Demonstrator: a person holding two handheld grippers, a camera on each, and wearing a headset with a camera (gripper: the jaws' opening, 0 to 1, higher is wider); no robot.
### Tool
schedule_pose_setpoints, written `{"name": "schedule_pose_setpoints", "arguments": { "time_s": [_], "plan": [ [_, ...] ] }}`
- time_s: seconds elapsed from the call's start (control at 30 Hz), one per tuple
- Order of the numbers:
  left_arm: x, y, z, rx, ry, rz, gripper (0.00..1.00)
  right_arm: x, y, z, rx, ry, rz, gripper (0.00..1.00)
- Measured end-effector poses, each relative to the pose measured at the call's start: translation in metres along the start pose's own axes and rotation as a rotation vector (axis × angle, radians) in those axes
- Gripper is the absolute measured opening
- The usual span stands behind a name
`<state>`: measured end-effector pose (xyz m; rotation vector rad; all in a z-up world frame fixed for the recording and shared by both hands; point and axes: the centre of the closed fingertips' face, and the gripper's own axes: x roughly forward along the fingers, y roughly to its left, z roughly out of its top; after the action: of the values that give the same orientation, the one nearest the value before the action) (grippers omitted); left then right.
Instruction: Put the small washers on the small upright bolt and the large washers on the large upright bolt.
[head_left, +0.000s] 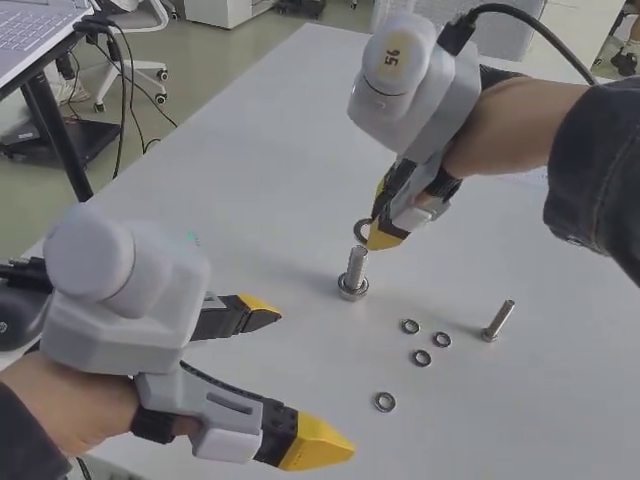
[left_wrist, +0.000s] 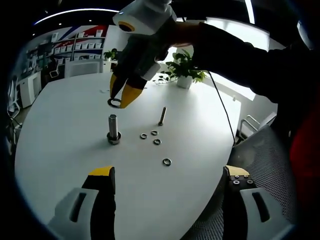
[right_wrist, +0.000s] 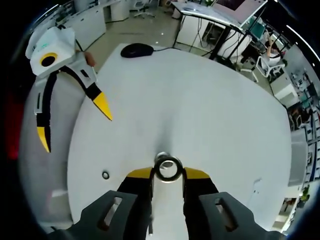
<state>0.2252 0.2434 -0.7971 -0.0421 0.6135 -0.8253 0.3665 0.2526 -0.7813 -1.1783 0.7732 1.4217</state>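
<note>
the right tool (head_left: 378, 236) pinched a large washer (head_left: 362, 231) just above the large bolt (head_left: 354, 268), not yet dropped over it. a ring-like piece seemed to sit at that bolt's base. four loose washers (head_left: 421, 357) lay on the table (head_left: 250, 180) near the bare small bolt (head_left: 497, 320). the left tool (head_left: 310, 385) hung wide open, empty. most of the job looked left to do.

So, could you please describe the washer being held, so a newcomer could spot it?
On the white table, find the large upright bolt. Just above its top, the right gripper pinches a washer in its yellow tips. It is off the table, while four loose washers lie flat beside the small bolt.
</note>
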Motion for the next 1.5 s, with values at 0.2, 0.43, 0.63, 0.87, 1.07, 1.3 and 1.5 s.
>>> {"name": "schedule_pose_setpoints", "arguments": {
  "time_s": [0.2,0.43,0.63,0.87,1.07,1.3,1.5],
  "plan": [
    [0.0,0.0,0.0,-0.004,-0.001,0.002,0.89,0.012,0.001,0.0,-0.009,0.019,0.027,0.23],
    [-0.001,0.0,-0.001,-0.007,-0.001,0.002,0.89,0.021,0.0,-0.002,-0.008,0.036,0.045,0.23],
    [-0.001,0.0,-0.002,-0.009,-0.001,0.002,0.89,0.025,0.004,-0.004,-0.012,0.048,0.054,0.23],
    [-0.002,-0.001,-0.003,-0.011,0.0,0.001,0.89,0.031,0.004,-0.004,-0.01,0.053,0.071,0.23],
    [-0.002,-0.001,-0.003,-0.012,-0.002,0.002,0.89,0.034,0.007,-0.004,-0.01,0.061,0.081,0.23],
    [-0.002,-0.001,-0.004,-0.012,-0.001,0.001,0.89,0.04,0.012,-0.006,-0.008,0.068,0.092,0.23],
    [-0.002,-0.002,-0.004,-0.013,0.0,0.001,0.89,0.048,0.015,-0.009,-0.004,0.08,0.096,0.23]
  ]
}}
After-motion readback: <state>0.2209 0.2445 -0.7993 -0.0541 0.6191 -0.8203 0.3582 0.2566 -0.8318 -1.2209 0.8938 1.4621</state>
